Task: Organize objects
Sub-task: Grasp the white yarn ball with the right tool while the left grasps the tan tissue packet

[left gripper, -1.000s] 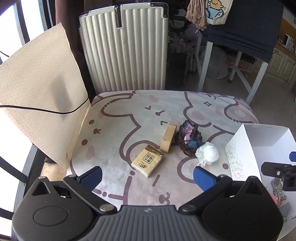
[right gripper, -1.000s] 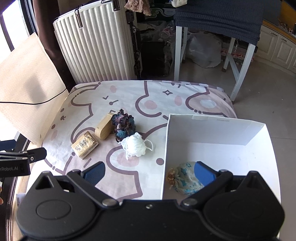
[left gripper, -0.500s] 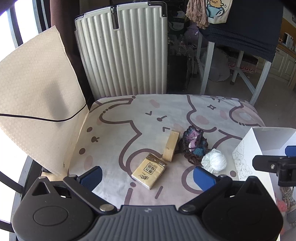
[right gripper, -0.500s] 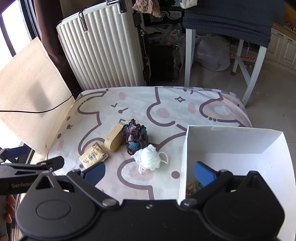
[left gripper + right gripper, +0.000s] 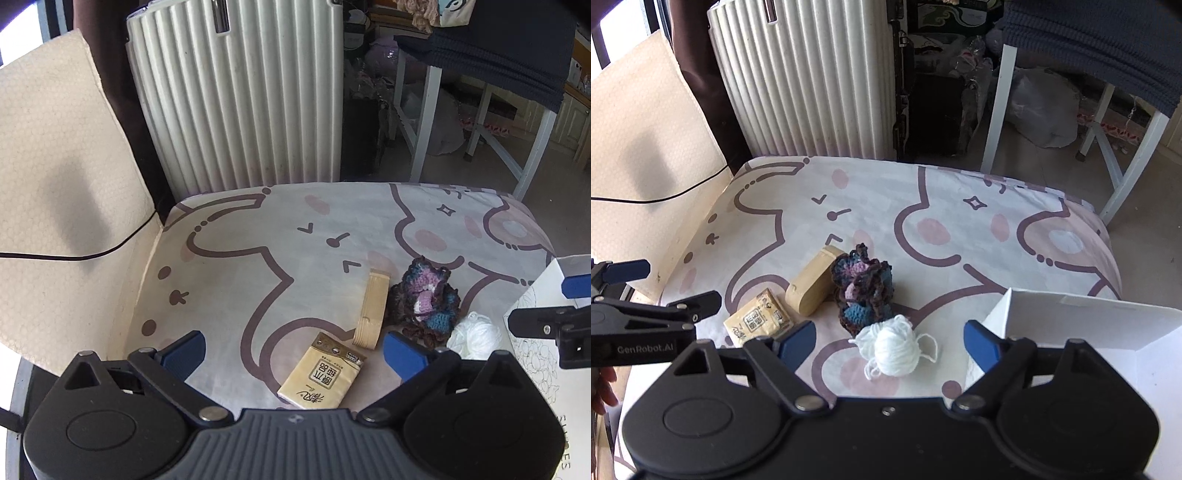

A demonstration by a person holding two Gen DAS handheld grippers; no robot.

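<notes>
Black claw bodies — blue pads, silver pivot screws — "GenRobot.AI" lettering.

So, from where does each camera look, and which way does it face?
Left wrist: on the left gripper, facing down at the tissue pack; the right gripper's finger shows at the right edge.
Right wrist: on the right gripper, facing down at the yarn ball; the left gripper and a hand show.
Shared: pack, wooden block, crochet piece, yarn, box.

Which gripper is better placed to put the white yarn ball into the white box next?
Right. The white yarn ball lies directly between the right gripper's open fingers, with the white box just beside it. The left gripper frames the yellow tissue pack instead.
</notes>
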